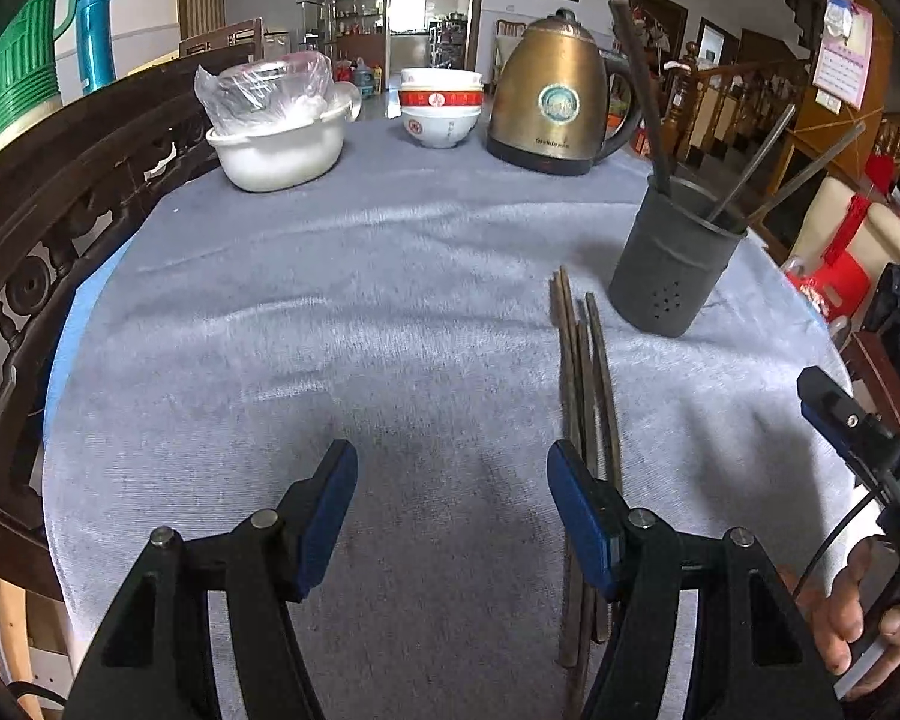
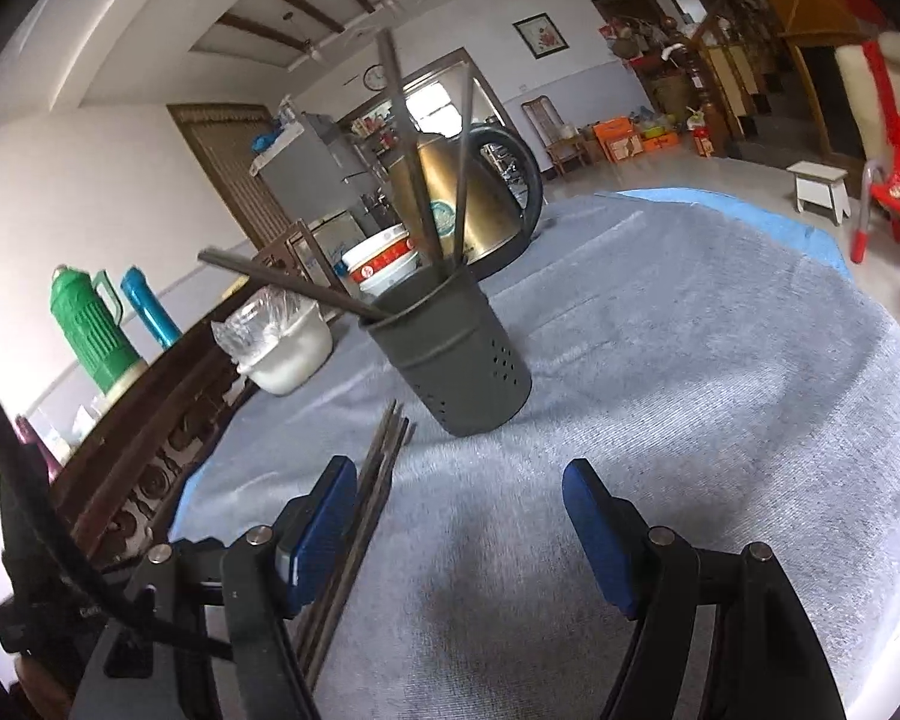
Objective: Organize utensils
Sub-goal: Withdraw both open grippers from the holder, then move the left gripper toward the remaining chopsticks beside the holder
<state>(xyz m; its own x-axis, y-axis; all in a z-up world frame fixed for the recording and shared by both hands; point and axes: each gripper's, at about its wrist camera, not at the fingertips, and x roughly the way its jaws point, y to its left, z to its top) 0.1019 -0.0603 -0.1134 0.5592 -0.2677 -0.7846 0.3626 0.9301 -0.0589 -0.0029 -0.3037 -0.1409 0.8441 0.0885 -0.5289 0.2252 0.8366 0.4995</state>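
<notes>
1. Left gripper: jaws spread wide, nothing between the blue pads, hovering low over the grey cloth that covered the table.
2. Right gripper: jaws also spread, empty, angled toward the holder.
3. Loose chopsticks: a bundle of dark sticks lay flat on the cloth, running roughly 12-to-6 in the left wrist view. The near ends passed under the left gripper's right-hand finger; can't tell if it touched them.
4. In the right wrist view the same bundle ran along the outer side of that gripper's left-hand finger, outside the jaws.
5. Utensil holder: dark cylinder with small holes, upright on the cloth at about 1 o'clock from the left gripper, just beyond the far tips of the loose bundle.
6. Several chopsticks already stood in the holder, leaning out in different directions.
7. Far edge of the table, 12 o'clock zone: brass-coloured kettle, stacked red-and-white bowls, white basin with a plastic-wrapped item inside.
8. Person's hand visible at 4 o'clock in the left wrist view, gripping the right gripper's handle.
</notes>
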